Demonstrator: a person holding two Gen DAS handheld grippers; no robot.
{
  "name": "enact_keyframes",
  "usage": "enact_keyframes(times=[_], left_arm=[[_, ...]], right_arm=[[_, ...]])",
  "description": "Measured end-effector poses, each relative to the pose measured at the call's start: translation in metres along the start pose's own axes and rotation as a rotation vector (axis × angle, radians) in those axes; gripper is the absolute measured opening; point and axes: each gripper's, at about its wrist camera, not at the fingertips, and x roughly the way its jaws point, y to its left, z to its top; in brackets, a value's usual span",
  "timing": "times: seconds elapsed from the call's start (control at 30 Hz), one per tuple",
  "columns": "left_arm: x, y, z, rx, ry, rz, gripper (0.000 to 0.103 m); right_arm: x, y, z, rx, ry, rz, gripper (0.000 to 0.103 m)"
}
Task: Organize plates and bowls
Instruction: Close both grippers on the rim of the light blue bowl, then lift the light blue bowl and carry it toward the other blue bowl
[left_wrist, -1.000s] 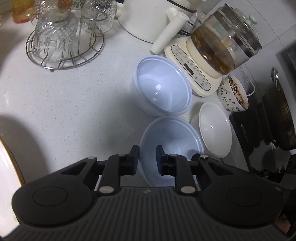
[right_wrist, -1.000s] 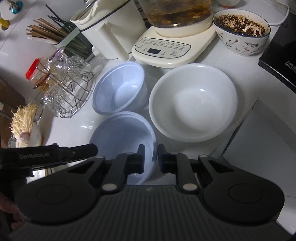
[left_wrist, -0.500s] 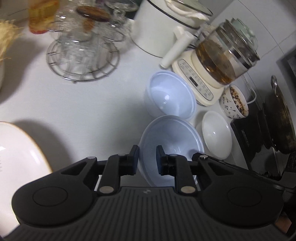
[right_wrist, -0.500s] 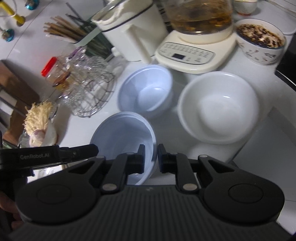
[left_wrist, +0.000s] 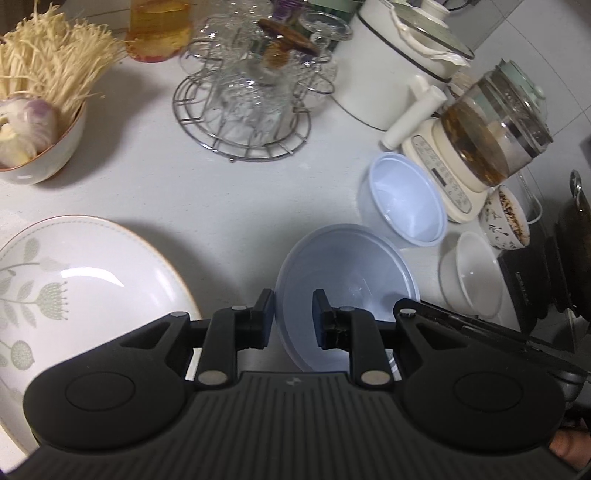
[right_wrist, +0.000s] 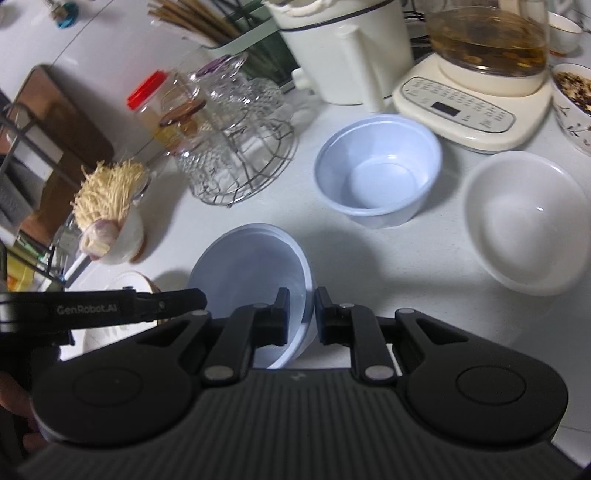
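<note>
Both grippers hold one pale blue bowl (left_wrist: 347, 280) by its rim, above the white counter. My left gripper (left_wrist: 293, 317) is shut on its near left rim. My right gripper (right_wrist: 300, 314) is shut on the right rim of the same bowl (right_wrist: 251, 273). A second pale blue bowl (left_wrist: 404, 199) stands on the counter beyond; it also shows in the right wrist view (right_wrist: 380, 170). A white bowl (left_wrist: 472, 277) sits to its right, also in the right wrist view (right_wrist: 524, 221). A large leaf-patterned plate (left_wrist: 74, 280) lies at the left.
A wire rack of glasses (left_wrist: 247, 103), a white pot (left_wrist: 391, 66), a glass kettle on its base (left_wrist: 491, 133), a patterned bowl of dried bits (left_wrist: 506, 218) and a bowl of enoki mushrooms (left_wrist: 40, 107) crowd the back. A dark stove (left_wrist: 535, 277) is at the right.
Both grippers have carried the blue bowl leftward and back, away from the other bowls. The patterned plate and the mushroom bowl have come into the left wrist view.
</note>
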Motion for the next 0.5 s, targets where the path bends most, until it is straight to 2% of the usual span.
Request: enact_keyframes(times=[0.27, 0.43, 0.5], left_arm=[[0.009, 0.005, -0.009, 0.000, 0.003, 0.022, 0.025], [0.009, 0.006, -0.009, -0.025, 0.004, 0.011, 0.025], [0.008, 0.007, -0.009, -0.037, 0.002, 0.010, 0.028]], right_arm=[[0.011, -0.003, -0.008, 0.017, 0.020, -0.005, 0.017], [0.015, -0.006, -0.008, 0.035, 0.036, -0.004, 0.019], [0.015, -0.006, -0.009, 0.035, 0.036, -0.004, 0.019]])
